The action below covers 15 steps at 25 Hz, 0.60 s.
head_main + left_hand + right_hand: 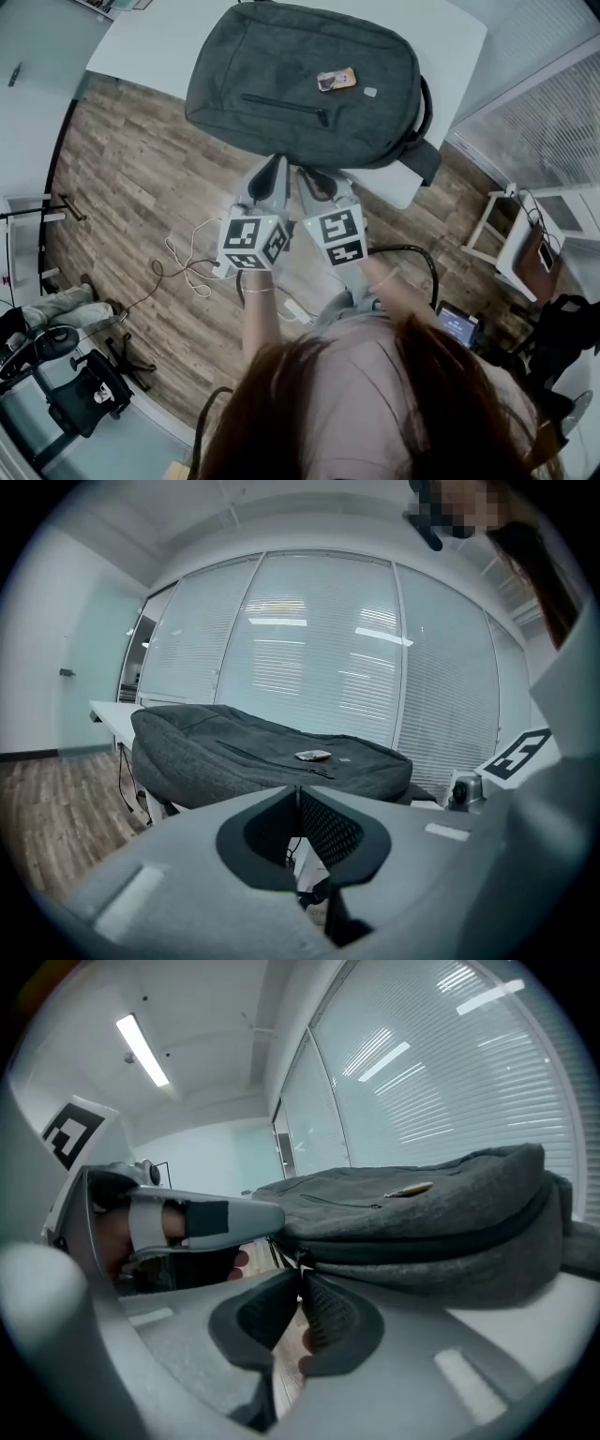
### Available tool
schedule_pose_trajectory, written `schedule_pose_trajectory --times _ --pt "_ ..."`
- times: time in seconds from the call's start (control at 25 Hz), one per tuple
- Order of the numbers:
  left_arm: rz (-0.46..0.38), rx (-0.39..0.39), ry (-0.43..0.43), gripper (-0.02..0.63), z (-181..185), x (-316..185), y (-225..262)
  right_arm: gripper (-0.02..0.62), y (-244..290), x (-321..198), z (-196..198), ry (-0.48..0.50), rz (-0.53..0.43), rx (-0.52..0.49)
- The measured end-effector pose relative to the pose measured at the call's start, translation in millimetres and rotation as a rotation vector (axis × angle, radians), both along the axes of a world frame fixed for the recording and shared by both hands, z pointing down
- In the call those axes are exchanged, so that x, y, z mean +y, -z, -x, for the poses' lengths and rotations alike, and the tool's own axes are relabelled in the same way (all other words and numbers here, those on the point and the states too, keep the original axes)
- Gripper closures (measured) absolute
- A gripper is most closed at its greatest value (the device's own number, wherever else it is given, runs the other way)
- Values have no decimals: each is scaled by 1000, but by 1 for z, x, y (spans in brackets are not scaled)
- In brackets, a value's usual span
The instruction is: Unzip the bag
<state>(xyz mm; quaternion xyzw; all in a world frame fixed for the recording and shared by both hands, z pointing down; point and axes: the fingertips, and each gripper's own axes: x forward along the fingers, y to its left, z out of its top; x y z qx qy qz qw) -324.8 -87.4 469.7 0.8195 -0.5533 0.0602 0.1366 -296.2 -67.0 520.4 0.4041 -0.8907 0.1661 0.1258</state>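
Lying on the table (155,42), the bag (305,80) is zipped shut. Left gripper (274,169) and right gripper (317,180) are clenched empty at its near edge. Unless reopened, the zip pull (298,1260) could be nudged aside, not gripped.

Bag (305,80) covered most of the table (150,42), its near side overhanging the edge. Left gripper (274,167) and right gripper (315,178) crowded side by side just before that side. Bare tabletop remained left of the bag. A small flat item (337,81) obstructed the bag's top.
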Motion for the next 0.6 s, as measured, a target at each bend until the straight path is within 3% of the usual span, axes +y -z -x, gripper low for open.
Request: schedule_pose_trajectory --times 0.4,0.6 --pt "18 -73 -40 595 -12 -9 2 586 0 1 -4 25 -37 44" --pt "87 -40 -23 597 -12 -14 -13 586 -4 5 -9 32 -50 91"
